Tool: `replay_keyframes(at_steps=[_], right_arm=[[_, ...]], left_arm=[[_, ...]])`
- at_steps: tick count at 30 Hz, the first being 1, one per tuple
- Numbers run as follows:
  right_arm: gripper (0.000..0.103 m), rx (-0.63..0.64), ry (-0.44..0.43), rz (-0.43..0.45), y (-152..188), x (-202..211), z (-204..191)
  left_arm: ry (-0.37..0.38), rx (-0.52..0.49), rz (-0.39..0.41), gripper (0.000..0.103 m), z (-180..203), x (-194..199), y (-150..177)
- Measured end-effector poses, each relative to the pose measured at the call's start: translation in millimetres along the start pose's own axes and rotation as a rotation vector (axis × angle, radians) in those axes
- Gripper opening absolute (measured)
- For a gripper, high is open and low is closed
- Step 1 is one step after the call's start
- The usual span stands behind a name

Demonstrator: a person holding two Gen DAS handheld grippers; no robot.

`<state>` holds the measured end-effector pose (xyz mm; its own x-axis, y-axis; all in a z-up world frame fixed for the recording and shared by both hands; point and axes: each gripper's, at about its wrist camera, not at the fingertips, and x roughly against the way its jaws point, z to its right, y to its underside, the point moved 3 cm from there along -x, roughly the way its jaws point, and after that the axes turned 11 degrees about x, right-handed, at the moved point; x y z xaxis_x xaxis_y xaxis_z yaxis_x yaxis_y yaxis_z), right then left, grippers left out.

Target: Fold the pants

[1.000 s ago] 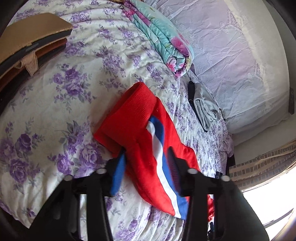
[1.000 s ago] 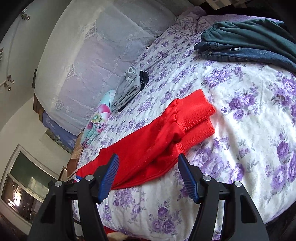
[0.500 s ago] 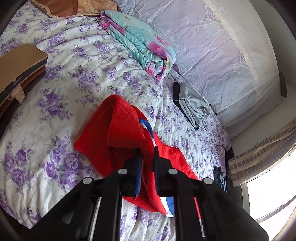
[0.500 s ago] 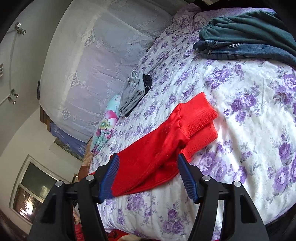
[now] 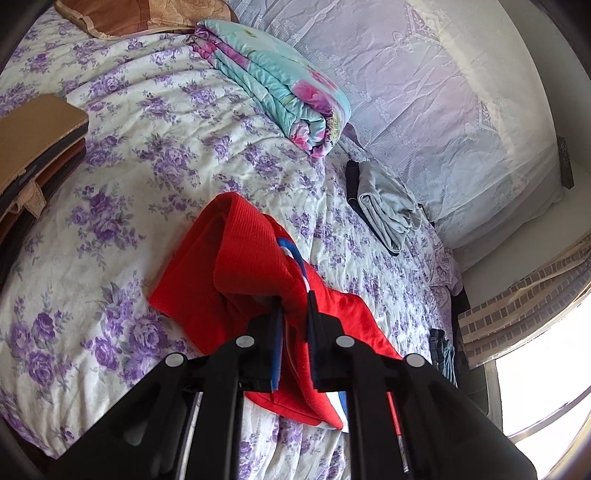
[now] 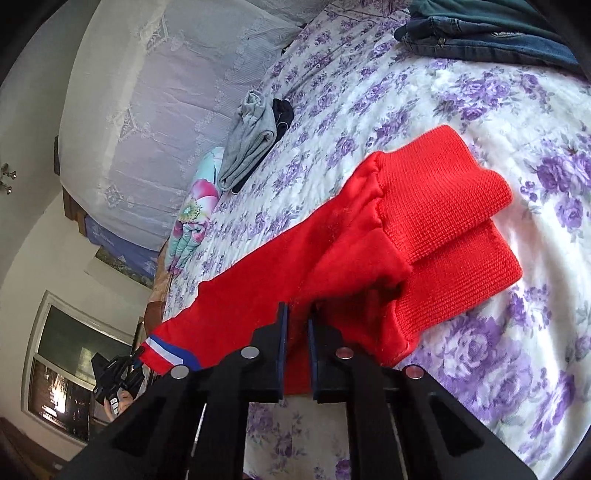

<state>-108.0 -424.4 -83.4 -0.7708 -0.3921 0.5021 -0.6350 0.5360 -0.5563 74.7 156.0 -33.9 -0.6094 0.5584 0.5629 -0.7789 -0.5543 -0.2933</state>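
Red pants (image 5: 240,258) with a blue-and-white side stripe (image 5: 293,254) lie lengthwise on the flowered bedspread (image 5: 147,155). My left gripper (image 5: 295,299) is shut on a bunched fold of the red cloth near the ribbed band, which it holds a little above the bed. In the right wrist view the pants (image 6: 369,229) end in two ribbed cuffs (image 6: 461,206), one stacked on the other. My right gripper (image 6: 298,310) has its jaws closing on the red leg cloth just short of the cuffs, pads pressing it. The left gripper (image 6: 122,369) shows small at the far striped end.
A folded floral quilt (image 5: 280,85) and folded grey clothes (image 5: 384,206) lie toward the lace-covered wall. Tan cushions (image 5: 33,136) sit at the bed's left. Jeans and a dark green garment (image 6: 480,33) are piled beyond the cuffs. A bright window (image 5: 546,387) is at the right.
The left gripper shut on the red cloth and lifted it slightly. The right gripper moved in over the leg and went from wide open to closed on the cloth near the cuffs.
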Motion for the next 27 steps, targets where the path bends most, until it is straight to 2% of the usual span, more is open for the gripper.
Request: replay_keyframes(at_steps=[4,9,15,17,19,20,22,23,24,26,27], right_arm=[[0.008,0.073,0.003,0.04,-19,6,-17],[0.006,0.119,0.024,0.065,-77,-7,-23],[0.005,0.115,0.082,0.075,-169,-70,-12],[0.005,0.107,0.112,0.073,-197,-100,-5],[0.007,0.09,0.131,0.032,-218,-135,9],[0.01,0.083,0.153,0.01,-225,-152,18],[0.03,0.068,0.227,-0.011,-230,-172,35],[0.037,0.054,0.243,0.004,-230,-174,42],[0.038,0.04,0.206,0.03,-230,-170,45],[0.044,0.02,0.158,0.067,-228,-153,46],[0.046,0.025,0.163,0.099,-228,-141,45]], left_arm=[[0.0,-0.025,0.008,0.01,12,-3,-11],[-0.004,-0.058,0.041,0.01,43,-24,-41],[-0.04,-0.035,0.083,0.01,78,-83,-97],[-0.076,-0.031,0.101,0.01,85,-113,-117],[-0.124,-0.01,0.11,0.01,81,-142,-130],[-0.165,0.008,0.094,0.012,74,-160,-135],[-0.224,0.093,0.051,0.016,49,-190,-140],[-0.211,0.143,0.028,0.018,35,-201,-140],[-0.178,0.172,0.008,0.019,27,-206,-139],[-0.137,0.159,0.012,0.021,23,-203,-138],[-0.124,0.132,0.017,0.026,26,-199,-139]])
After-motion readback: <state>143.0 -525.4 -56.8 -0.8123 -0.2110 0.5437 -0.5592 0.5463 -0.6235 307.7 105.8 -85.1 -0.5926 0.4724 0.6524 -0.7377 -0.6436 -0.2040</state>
